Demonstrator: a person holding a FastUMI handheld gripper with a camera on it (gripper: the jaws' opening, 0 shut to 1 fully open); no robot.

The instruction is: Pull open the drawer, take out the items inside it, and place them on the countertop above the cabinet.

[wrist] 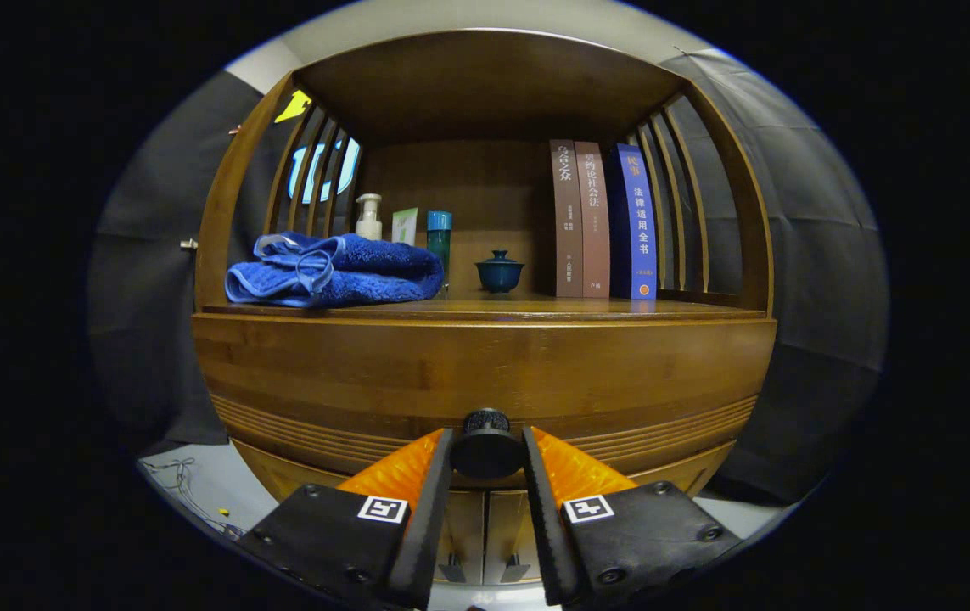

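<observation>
Now fingers (487,462) clamped on one drawer knob (485,445), three books (603,221), one towel (336,271)

Dim, warm light fell from above on the cabinet (485,373), gleaming softly along its countertop front edge while the shelf's upper recess lay shadowed. Fisheye distortion bowed the woodwork; the gripper (487,445) closed on the knob (485,444), slightly soft.

Tongs (487,454) with square markers (screwed mounts)

Drawer knob (485,445) between the fingers (429,501); towel (333,271) on countertop (535,307) above.
</observation>
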